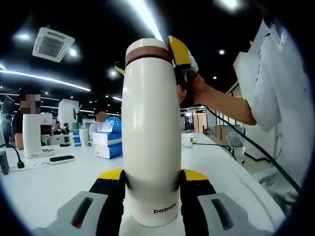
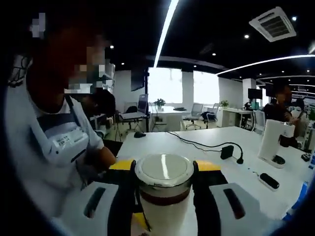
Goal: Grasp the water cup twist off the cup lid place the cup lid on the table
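A tall white water cup (image 1: pixel 151 142) marked "boblov" stands upright between the yellow-tipped jaws of my left gripper (image 1: pixel 152 179), which is shut on its lower body. Its white lid (image 1: pixel 147 48) with a brown band sits at the top. My right gripper (image 1: pixel 178 54) comes in from the right, held by a person's hand, and clamps the lid. In the right gripper view the round lid (image 2: pixel 163 170) fills the gap between the jaws of my right gripper (image 2: pixel 164 177), brown band just below it. The left gripper's yellow tip (image 2: pixel 140 221) shows underneath.
A white table (image 1: pixel 44 184) spreads around the cup. On it lie blue-and-white boxes (image 1: pixel 106 142), a white appliance (image 1: pixel 32 135) and a dark remote (image 1: pixel 61 159). A black cable (image 2: pixel 199 144) and microphone (image 2: pixel 227 151) lie further along. The person in white clothing (image 1: pixel 275 93) stands close.
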